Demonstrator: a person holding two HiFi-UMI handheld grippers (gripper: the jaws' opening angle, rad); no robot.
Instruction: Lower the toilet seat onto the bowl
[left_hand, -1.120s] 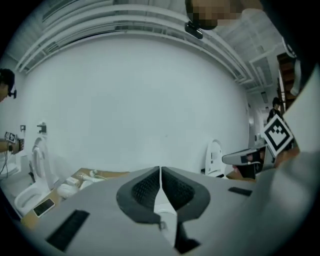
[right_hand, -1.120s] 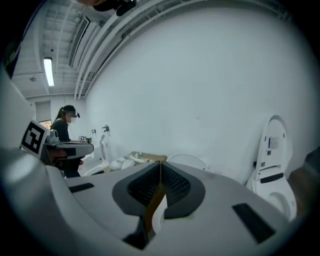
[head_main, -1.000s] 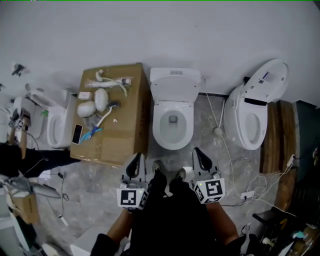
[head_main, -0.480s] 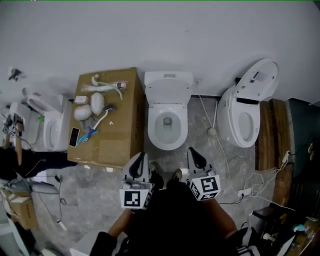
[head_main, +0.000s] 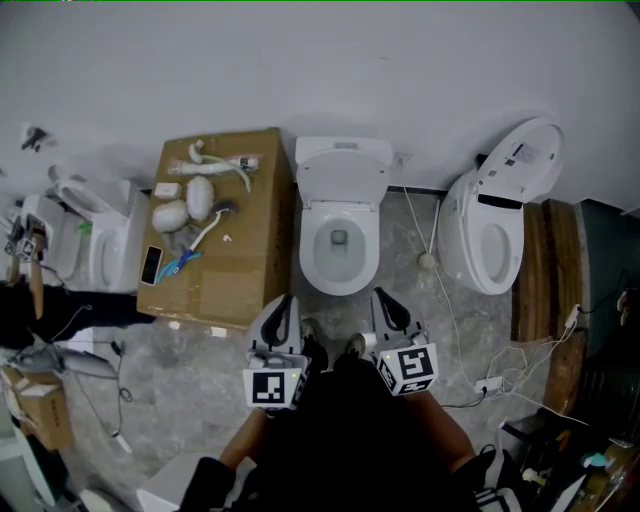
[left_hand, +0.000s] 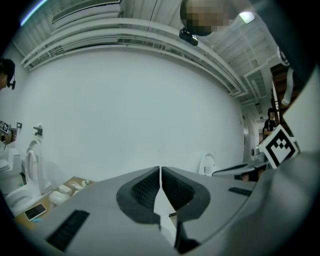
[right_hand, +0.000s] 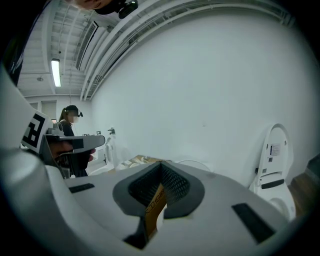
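Observation:
The white toilet (head_main: 340, 215) stands against the wall in the middle of the head view, its bowl (head_main: 338, 262) uncovered. Its seat and lid (head_main: 345, 183) seem to lean back on the tank; from this steep angle I cannot tell them apart. My left gripper (head_main: 288, 303) and right gripper (head_main: 385, 298) hover side by side just short of the bowl's front rim, touching nothing. Both are shut and hold nothing. The left gripper view shows its jaws (left_hand: 160, 172) pressed together before the bare wall. The right gripper's jaws (right_hand: 161, 167) are also closed.
A cardboard box (head_main: 235, 270) with a phone, brushes and white items stands left of the toilet. A second toilet (head_main: 478, 245) with its lid up (right_hand: 272, 155) stands right, wooden planks (head_main: 545, 270) beyond it. Cables (head_main: 445, 290) run over the floor. Another toilet (head_main: 100, 255) is far left.
My left gripper has come up a little and now reaches nearer the bowl's front. The right gripper has hardly moved. The head view has swayed sideways and back.

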